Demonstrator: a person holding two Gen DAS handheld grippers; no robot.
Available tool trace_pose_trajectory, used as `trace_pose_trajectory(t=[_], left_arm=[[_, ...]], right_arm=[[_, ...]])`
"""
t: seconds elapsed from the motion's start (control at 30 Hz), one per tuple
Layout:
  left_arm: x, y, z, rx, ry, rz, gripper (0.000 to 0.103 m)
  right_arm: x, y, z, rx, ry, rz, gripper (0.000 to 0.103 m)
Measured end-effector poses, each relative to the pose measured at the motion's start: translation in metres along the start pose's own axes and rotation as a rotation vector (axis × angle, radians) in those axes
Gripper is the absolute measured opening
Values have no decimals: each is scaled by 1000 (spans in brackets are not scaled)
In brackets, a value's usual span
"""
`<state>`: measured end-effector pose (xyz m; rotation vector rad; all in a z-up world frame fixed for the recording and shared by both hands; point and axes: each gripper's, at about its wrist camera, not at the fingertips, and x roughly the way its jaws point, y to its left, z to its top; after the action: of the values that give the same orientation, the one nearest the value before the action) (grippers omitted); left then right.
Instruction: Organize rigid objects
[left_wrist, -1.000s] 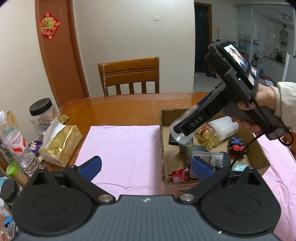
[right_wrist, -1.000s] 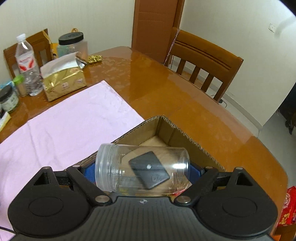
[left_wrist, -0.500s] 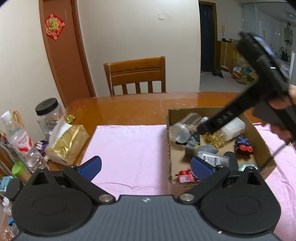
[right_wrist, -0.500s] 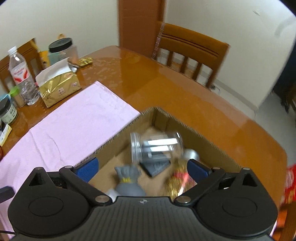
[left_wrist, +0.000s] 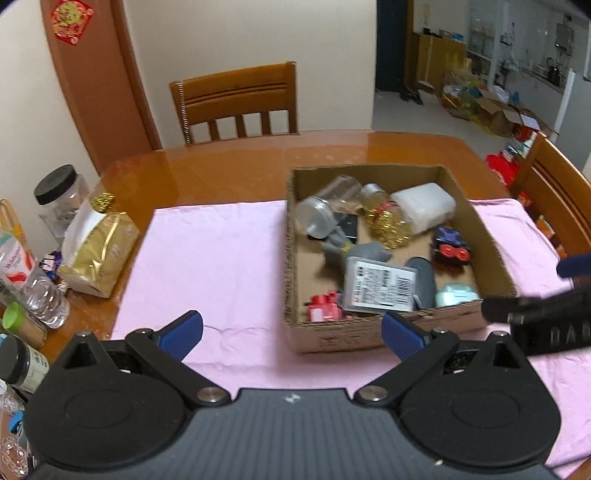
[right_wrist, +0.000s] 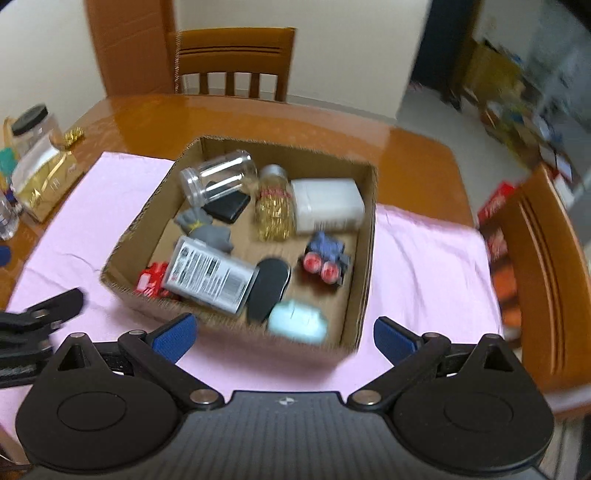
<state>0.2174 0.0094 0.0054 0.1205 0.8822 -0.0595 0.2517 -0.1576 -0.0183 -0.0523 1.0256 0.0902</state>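
While blurred beside the cardboard box (left_wrist: 388, 338), right tongs (left_wrist: 524, 291) lettered "DA".

Setting: home dining room. Evidence: glossy wooden dining surface (left_wrist: 229, 162) with pink cloth (left_wrist: 207, 258) laid over it; matching slat-back wooden chairs (left_wrist: 236, 103) at far side and right side. Red paper ornament (left_wrist: 70, 16) on wooden door. Food jar (left_wrist: 59, 199), water bottle (left_wrist: 26, 277), gold snack bag (left_wrist: 98, 254) at surface edge. Doorway (left_wrist: 391, 55) opens onto cluttered room with household boxes.
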Motion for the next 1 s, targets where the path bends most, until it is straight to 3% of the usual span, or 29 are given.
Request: trace_pose_trajectory(t=[0.4, 1.0], left_arm=[[-22, -7, 15, 30, 1, -2, 102], [-29, -12, 17, 40, 20, 0, 102]], right_arm=[[-40, -2, -15, 117, -74, -38, 103], [-48, -11, -21, 156, -93, -64, 103]])
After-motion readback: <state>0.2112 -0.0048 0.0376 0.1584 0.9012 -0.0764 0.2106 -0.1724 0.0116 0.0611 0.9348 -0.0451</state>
